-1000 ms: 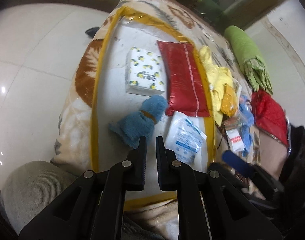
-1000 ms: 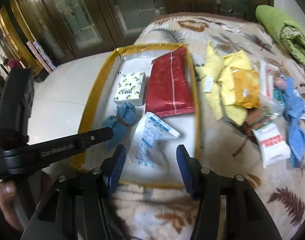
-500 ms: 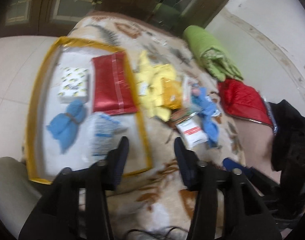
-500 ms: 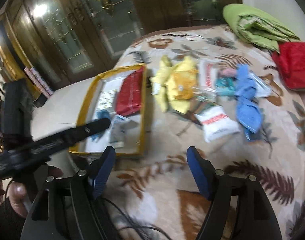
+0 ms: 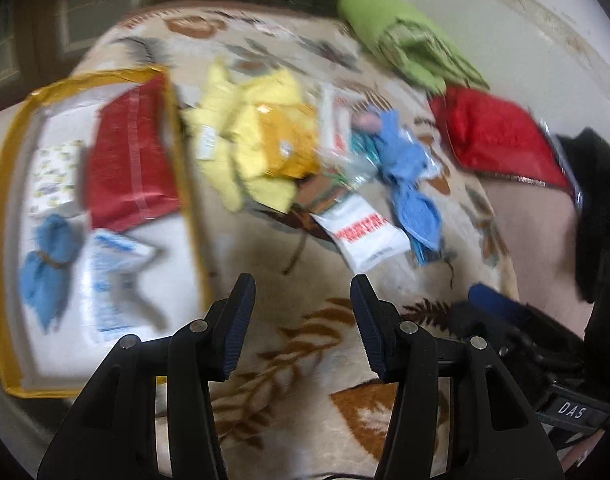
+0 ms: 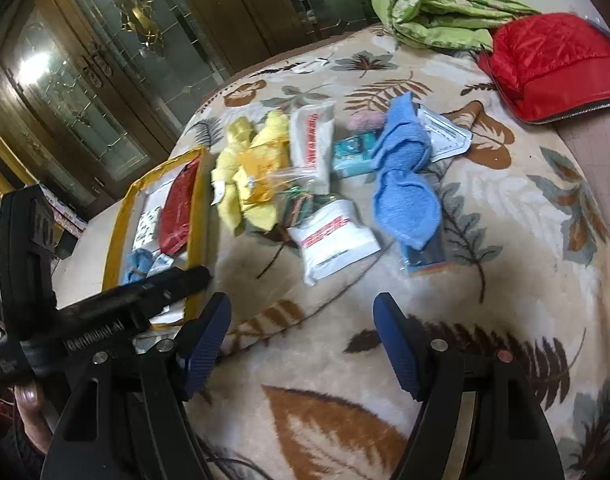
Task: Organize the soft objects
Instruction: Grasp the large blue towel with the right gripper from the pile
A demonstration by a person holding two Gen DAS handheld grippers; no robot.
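A yellow-edged clear bag [image 5: 185, 184] [image 6: 117, 224] lies at the left of the leaf-print blanket. It holds a red pack [image 5: 129, 160], a patterned tissue pack [image 5: 53, 178], a tied blue cloth [image 5: 49, 256] and a white-blue packet [image 5: 113, 280]. To its right lie yellow cloths [image 5: 249, 136] [image 6: 241, 172], a white pack with red print [image 5: 365, 236] [image 6: 333, 240] and a blue towel [image 5: 409, 176] [image 6: 405, 180]. My left gripper [image 5: 303, 300] is open and empty over bare blanket. My right gripper [image 6: 301, 324] is open and empty, below the white pack.
A green folded quilt [image 6: 437, 12] and a red quilted bag [image 6: 553, 64] lie at the far right of the blanket. A second white pack [image 6: 313, 140] and a teal packet [image 6: 353, 152] sit among the pile. Wooden glass doors stand behind.
My left gripper has opened and swung right, away from the clear bag. My right gripper has pulled back and turned right toward the loose pile; its jaws stand wider.
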